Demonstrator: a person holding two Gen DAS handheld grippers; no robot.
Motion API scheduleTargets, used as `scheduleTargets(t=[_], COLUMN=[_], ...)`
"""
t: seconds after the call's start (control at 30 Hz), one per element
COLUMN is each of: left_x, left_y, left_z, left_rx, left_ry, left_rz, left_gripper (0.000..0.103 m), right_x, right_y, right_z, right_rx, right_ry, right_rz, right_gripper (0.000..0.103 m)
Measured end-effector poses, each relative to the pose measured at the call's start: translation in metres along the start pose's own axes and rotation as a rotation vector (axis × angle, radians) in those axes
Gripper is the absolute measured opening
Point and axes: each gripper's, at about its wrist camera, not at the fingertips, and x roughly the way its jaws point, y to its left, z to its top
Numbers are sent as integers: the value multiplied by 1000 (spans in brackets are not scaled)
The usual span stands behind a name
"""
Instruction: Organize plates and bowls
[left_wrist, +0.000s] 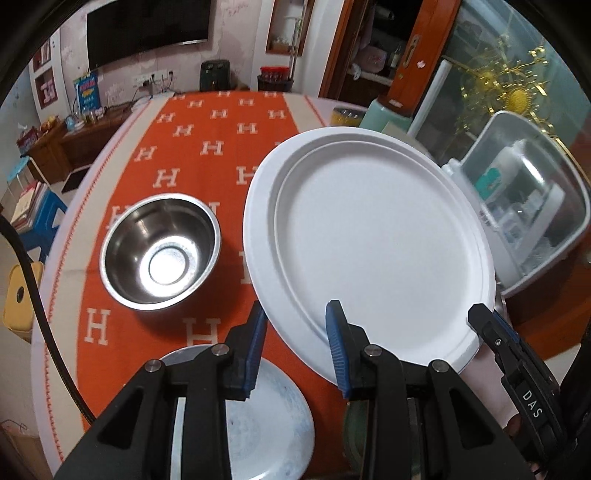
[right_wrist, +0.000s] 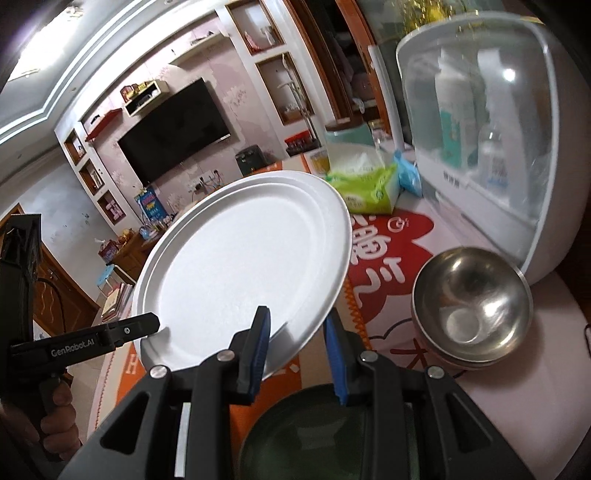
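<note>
A white plate (left_wrist: 373, 243) is held tilted above the orange table; it also shows in the right wrist view (right_wrist: 243, 266). My left gripper (left_wrist: 297, 325) has its jaws apart with the plate's near rim between them. My right gripper (right_wrist: 295, 328) also has its jaws apart around the plate's rim, and shows at the plate's right edge in the left wrist view (left_wrist: 491, 325). A steel bowl (left_wrist: 160, 251) sits on the cloth to the left. A stack of steel bowls (right_wrist: 472, 306) sits to the right. A pale blue plate (left_wrist: 258, 417) lies under my left gripper. A dark green plate (right_wrist: 310, 435) lies under my right gripper.
A white domed storage cabinet (right_wrist: 491, 122) with bottles stands at the right of the table. A green tissue pack (right_wrist: 365, 188) and a blue bag (right_wrist: 408, 173) lie beside it. The orange patterned cloth (left_wrist: 207, 147) covers the table's middle.
</note>
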Motion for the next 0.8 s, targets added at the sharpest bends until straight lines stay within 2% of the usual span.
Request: scheduleTargets(t=[0.43,0.8], left_x=[-106,-177], left_y=[-13,-12], left_z=[-31,-86], left_rx=[27,48], left_ry=[-128,-172], left_rz=[-33,-87], left_gripper=[31,31], right_x=[-92,-168], right_y=[27,51], right_z=[0,-32], right_rx=[-30,-42], right_ry=[-117,-178], right_rz=[17,-2], right_gripper=[29,30])
